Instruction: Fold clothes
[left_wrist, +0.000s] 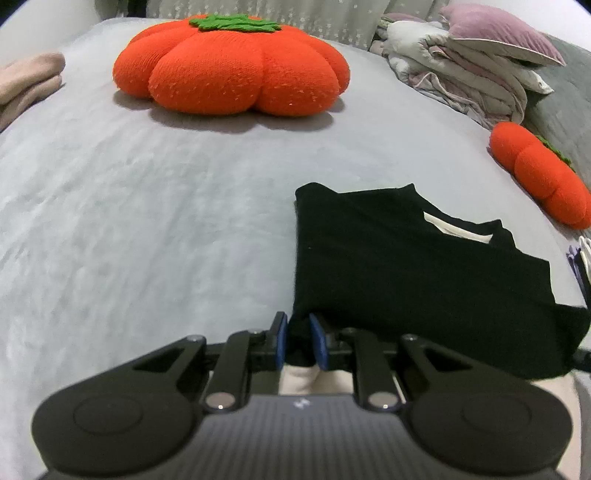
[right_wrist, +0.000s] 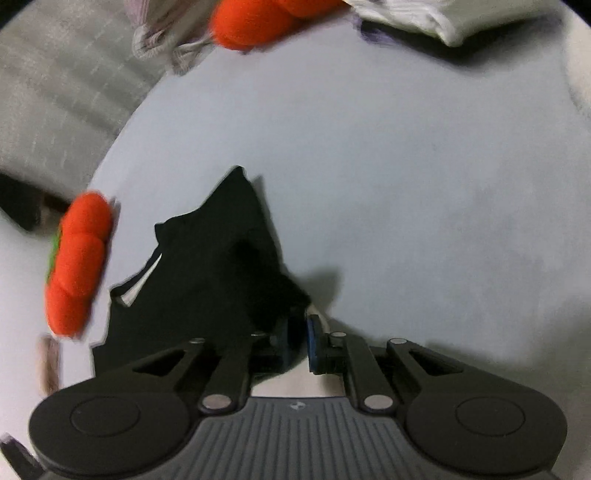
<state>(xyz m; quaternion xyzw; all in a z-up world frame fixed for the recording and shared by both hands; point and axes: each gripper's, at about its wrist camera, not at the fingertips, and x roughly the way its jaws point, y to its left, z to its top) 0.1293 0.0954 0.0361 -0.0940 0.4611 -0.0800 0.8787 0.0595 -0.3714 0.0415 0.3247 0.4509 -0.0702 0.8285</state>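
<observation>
The black T-shirt (left_wrist: 413, 266) lies on the grey bed (left_wrist: 147, 206), already folded down to a narrow panel with its neckline and white inner label turned to the far right, so the sideways folds look done and what seems left is the end-to-end fold and a tidy finish. The left gripper (left_wrist: 298, 341) is angled down at the near left corner of the garment, its blue-padded fingers (left_wrist: 318, 341) drawn narrow and pinching a bunch of black cloth. The right gripper (right_wrist: 297, 341) comes in tilted down at the near right corner, black fabric heaped between its fingers (right_wrist: 313, 343); the gap there is slightly wider and the view is blurred, yet the near corner appears gathered and caught in the grip. Both hands sit at the near edge, wrists tipped toward the bed. A big orange persimmon cushion (left_wrist: 232, 64) rests far off on the left, a smaller persimmon cushion (left_wrist: 543, 173) just right of the T-shirt, and a stack of bedding (left_wrist: 461, 70) sits far right with room to fold forward.
</observation>
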